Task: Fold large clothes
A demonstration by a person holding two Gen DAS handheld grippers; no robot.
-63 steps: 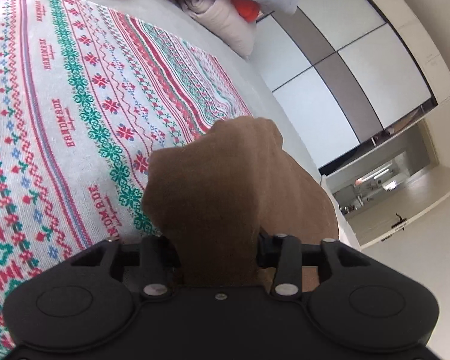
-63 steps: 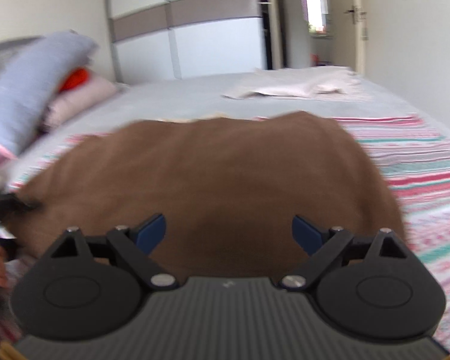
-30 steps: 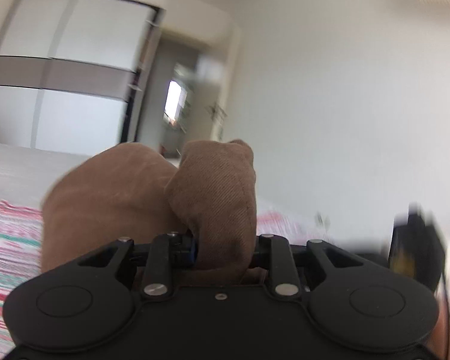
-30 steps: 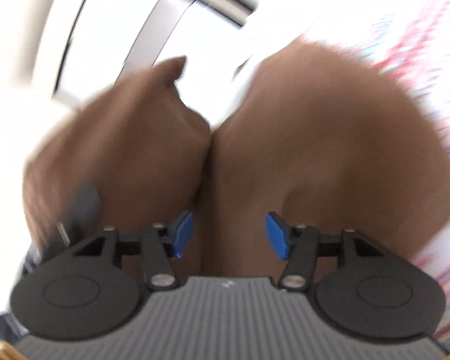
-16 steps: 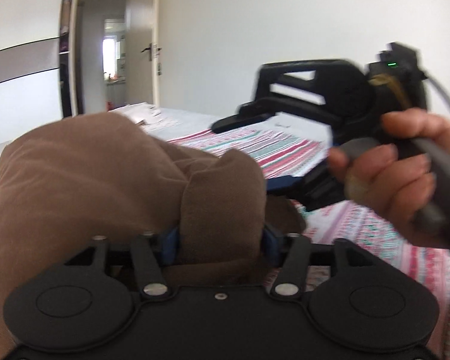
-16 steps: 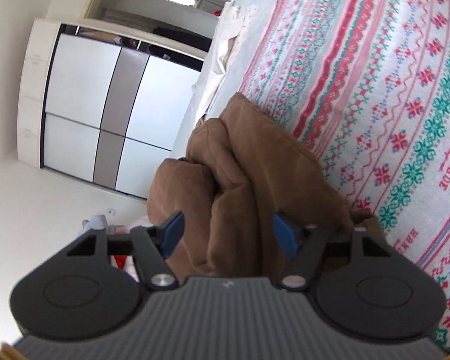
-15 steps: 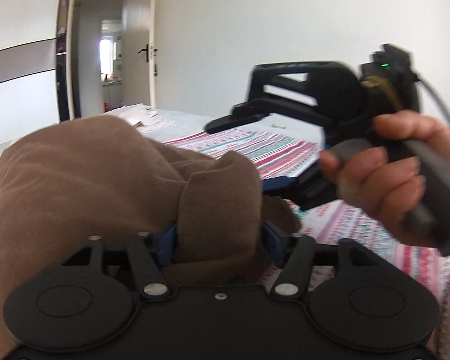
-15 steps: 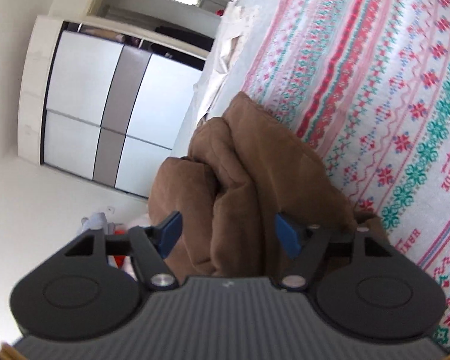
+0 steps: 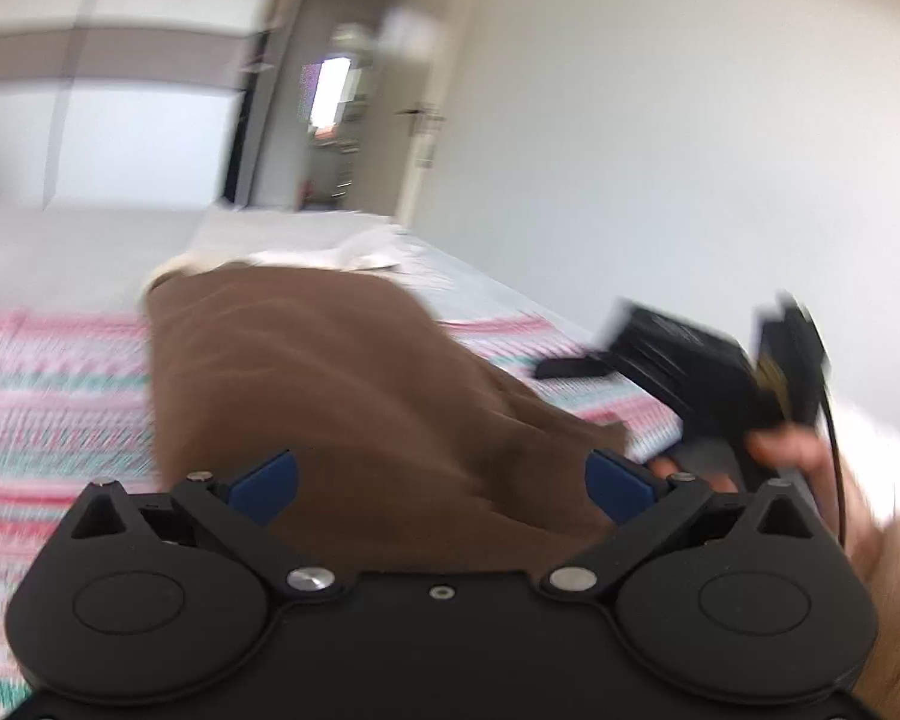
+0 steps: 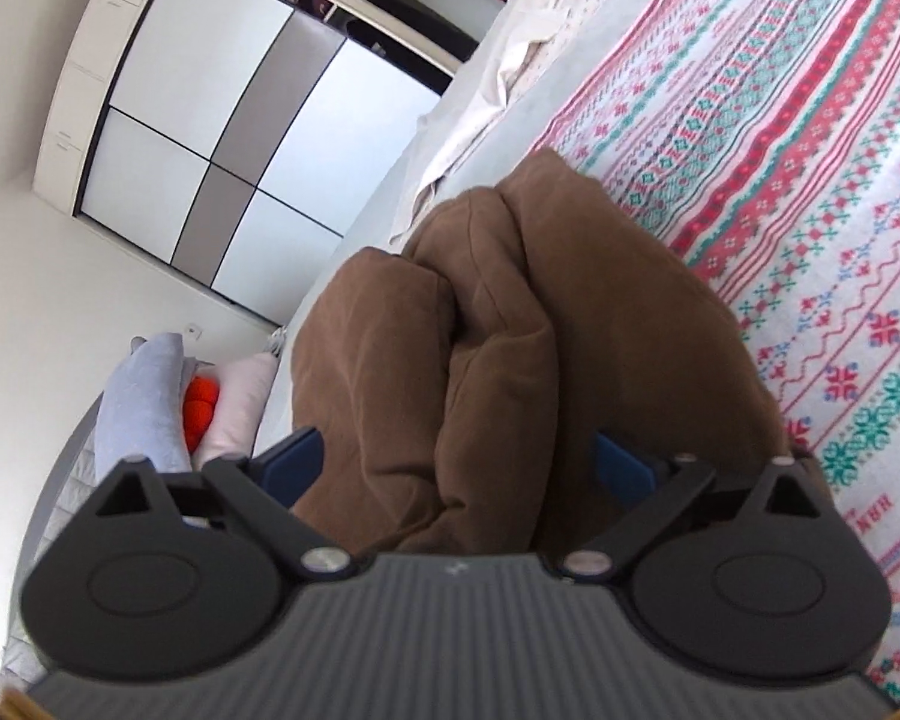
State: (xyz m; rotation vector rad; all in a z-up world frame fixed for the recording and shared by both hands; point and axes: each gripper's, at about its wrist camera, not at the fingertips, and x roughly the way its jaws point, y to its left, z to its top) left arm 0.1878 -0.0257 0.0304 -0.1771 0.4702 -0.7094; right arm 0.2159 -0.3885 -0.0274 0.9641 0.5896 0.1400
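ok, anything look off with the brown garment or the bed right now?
The brown garment isn't flat: it sits bunched in thick rolls on the patterned bedspread, between both opening claws, left claw and right claw. Beyond it, a pale cloth lies crumpled on the bed. No damage or spill visible.

You have a patterned blanket (image 10: 810,192) spread over the grey bed (image 10: 510,102), with a pale cloth (image 10: 510,60) rumpled at its far end. Pillows (image 10: 144,402) are stacked beside an orange item (image 10: 201,408). A white-and-grey wardrobe (image 10: 210,120) and an open doorway (image 9: 330,120) stand beyond.
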